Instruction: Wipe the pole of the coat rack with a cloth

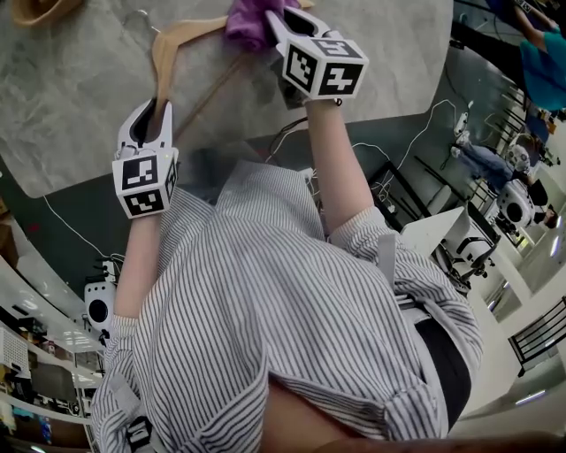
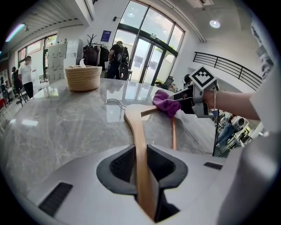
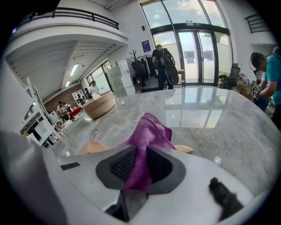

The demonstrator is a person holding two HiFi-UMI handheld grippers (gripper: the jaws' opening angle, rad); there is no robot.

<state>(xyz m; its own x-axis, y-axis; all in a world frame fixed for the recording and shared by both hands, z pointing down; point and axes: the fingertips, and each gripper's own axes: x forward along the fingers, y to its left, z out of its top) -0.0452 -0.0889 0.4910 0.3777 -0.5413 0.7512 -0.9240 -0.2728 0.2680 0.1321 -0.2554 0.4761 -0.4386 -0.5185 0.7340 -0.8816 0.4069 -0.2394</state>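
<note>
Head view: clamps pale wooden hanger (image 1: 162,62) in left gripper (image 1: 152,113), bunched purple cloth (image 1: 248,22) in right gripper (image 1: 276,21). Left gripper view: squeezes hanger's arm; cloth ahead, rightward. Right gripper view: pinches fuzzy cloth, touching hanger beyond jaws.

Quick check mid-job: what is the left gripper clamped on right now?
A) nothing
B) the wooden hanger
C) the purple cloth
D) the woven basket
B: the left gripper has its jaws pressed on an arm of the wooden hanger; the purple cloth is in the right gripper.
</note>
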